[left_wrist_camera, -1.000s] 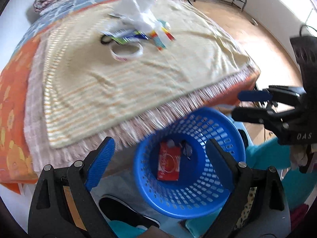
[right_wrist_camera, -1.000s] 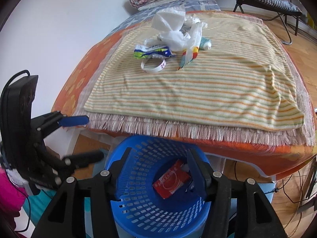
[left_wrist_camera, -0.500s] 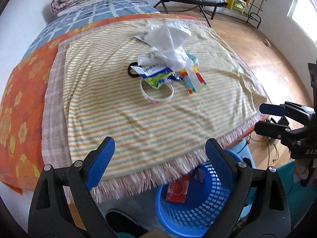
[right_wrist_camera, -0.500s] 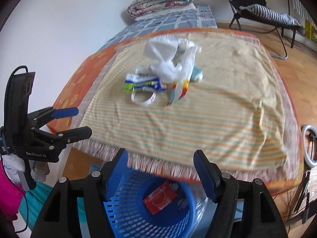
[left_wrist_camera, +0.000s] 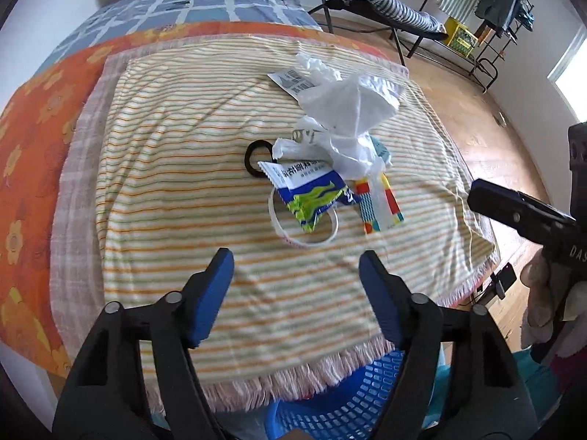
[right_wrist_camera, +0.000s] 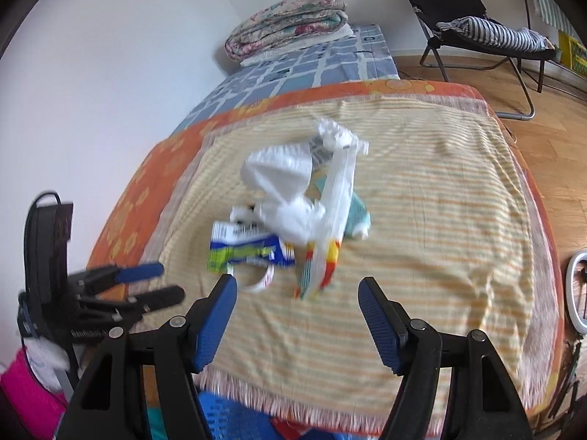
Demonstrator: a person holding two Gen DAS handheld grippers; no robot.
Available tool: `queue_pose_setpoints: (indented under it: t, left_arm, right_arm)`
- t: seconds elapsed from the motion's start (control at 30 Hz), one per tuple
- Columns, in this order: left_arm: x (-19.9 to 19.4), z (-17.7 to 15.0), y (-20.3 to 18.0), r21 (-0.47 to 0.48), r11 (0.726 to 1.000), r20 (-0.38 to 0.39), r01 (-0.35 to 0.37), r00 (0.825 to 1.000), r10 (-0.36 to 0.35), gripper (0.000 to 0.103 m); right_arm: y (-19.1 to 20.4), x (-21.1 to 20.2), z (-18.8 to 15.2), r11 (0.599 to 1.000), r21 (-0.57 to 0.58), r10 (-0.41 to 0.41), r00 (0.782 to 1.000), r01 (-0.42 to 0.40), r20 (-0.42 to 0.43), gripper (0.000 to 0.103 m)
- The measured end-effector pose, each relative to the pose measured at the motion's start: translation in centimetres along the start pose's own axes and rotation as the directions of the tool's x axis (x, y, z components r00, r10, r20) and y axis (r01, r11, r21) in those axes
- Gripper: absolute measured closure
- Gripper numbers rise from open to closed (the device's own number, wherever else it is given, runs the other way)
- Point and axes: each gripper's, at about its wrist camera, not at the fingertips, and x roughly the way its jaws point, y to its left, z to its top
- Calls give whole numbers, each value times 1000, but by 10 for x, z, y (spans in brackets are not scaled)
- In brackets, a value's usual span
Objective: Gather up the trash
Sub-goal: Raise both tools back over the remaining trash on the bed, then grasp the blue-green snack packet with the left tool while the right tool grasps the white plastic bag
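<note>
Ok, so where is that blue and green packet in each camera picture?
Left wrist view: the blue and green packet lies near the middle, partly over the white tape ring.
Right wrist view: the packet sits left of centre, blurred.
Shared landmark: the crumpled white plastic bag, just beyond the packet in both.

Trash heap (left_wrist_camera: 330, 168) on striped bedspread (left_wrist_camera: 176, 198)

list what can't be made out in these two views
- Blue basket: only its rim shows in both wrist views; the striped blanket fringe and the tool arms hide its contents.
- Teal item: mostly covered by the white plastic bag; what it is stays unclear.
- Tape ring: partly under the blue-green sachet.
- Right wrist view: blurred, so the sachet's print is unreadable.
- Right tool: cut by the left view's edge.
</note>
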Motion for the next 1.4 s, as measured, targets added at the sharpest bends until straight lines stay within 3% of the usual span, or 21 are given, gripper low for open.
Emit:
queue_pose_setpoints:
  t: [0.17,0.27,0.37,0.57,0.73,0.8,0.97,1.4]
  left_arm:
    - [15,15,12,-91,994,-23,60,998,-63,46]
    - [22,22,19,-146,985,-21,86,996,-90,47]
    - [30,29,24,-184,977,-25,105,993,-112,56]
    - [48,36,28,-241,963,-46,123,989,-138,56]
    - [60,40,26,-253,958,-62,137,986,-158,64]
    - [66,41,26,-252,959,-75,128,986,-151,80]
    - [72,40,33,-270,954,-69,133,985,-157,95]
    - [67,41,33,-248,958,-35,143,987,-156,100]
  right_arm:
    - [-5,24,19,999,33,29,1000,-29,-2,33]
    - [-5,37,28,998,46,43,999,-42,-13,33]
    - [-7,52,36,997,58,52,998,-51,-24,36]
    - [-12,71,42,996,79,49,998,-46,-39,37]
    - [-9,86,44,997,60,42,997,-39,-64,41]
    - [-8,90,45,998,56,34,997,-30,-69,41]
    - [-10,98,49,997,72,29,997,-24,-71,42]
    - [-3,117,57,998,54,15,997,-11,-73,44]
